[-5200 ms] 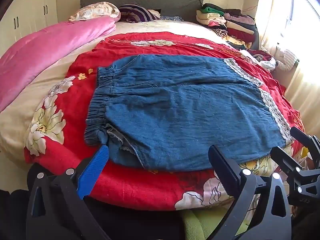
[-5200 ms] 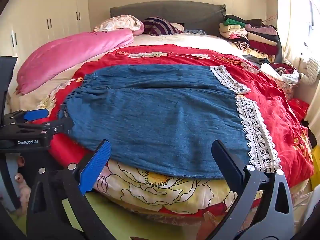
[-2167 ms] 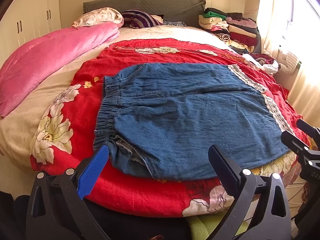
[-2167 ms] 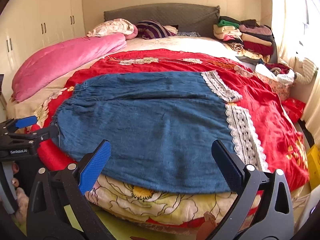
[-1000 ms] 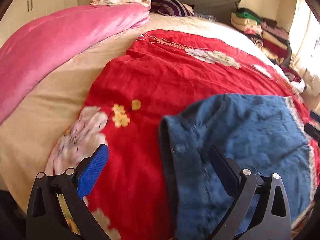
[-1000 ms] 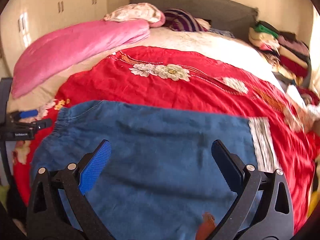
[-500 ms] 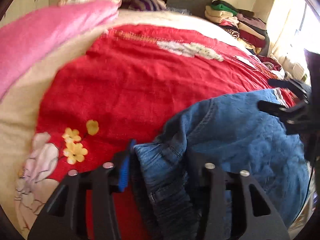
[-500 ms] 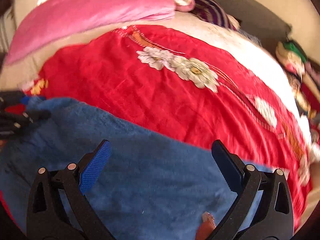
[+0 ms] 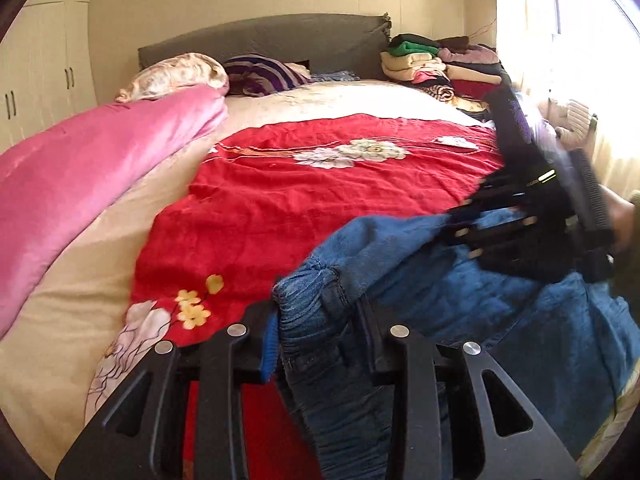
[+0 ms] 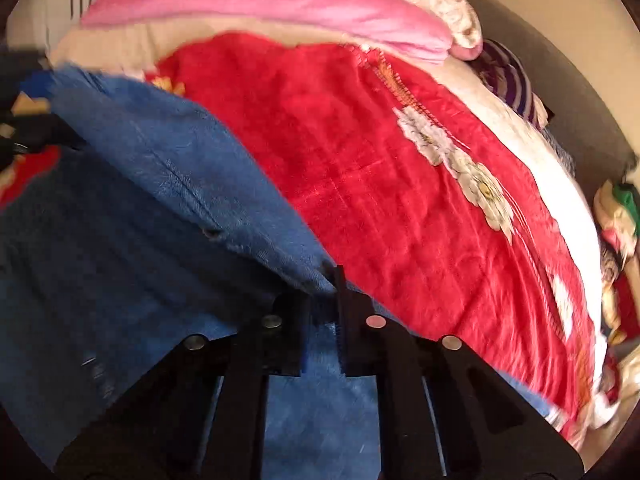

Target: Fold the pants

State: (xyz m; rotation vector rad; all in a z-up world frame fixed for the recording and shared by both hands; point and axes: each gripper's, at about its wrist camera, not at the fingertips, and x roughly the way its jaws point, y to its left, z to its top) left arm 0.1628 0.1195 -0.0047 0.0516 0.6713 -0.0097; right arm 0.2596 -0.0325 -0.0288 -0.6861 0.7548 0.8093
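Pants (image 9: 500,300) on blanket (image 9: 320,200); quilt (image 9: 80,168) left; clothes pile (image 9: 436,68) behind right

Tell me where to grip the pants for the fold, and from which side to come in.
Grip the pants along one long edge, near its two ends, coming in from the near side of the bed. The gathered waistband bunches thick enough to pinch; the left gripper is shut on it there. The right gripper pinches the same edge farther along, so the fabric hangs between them.
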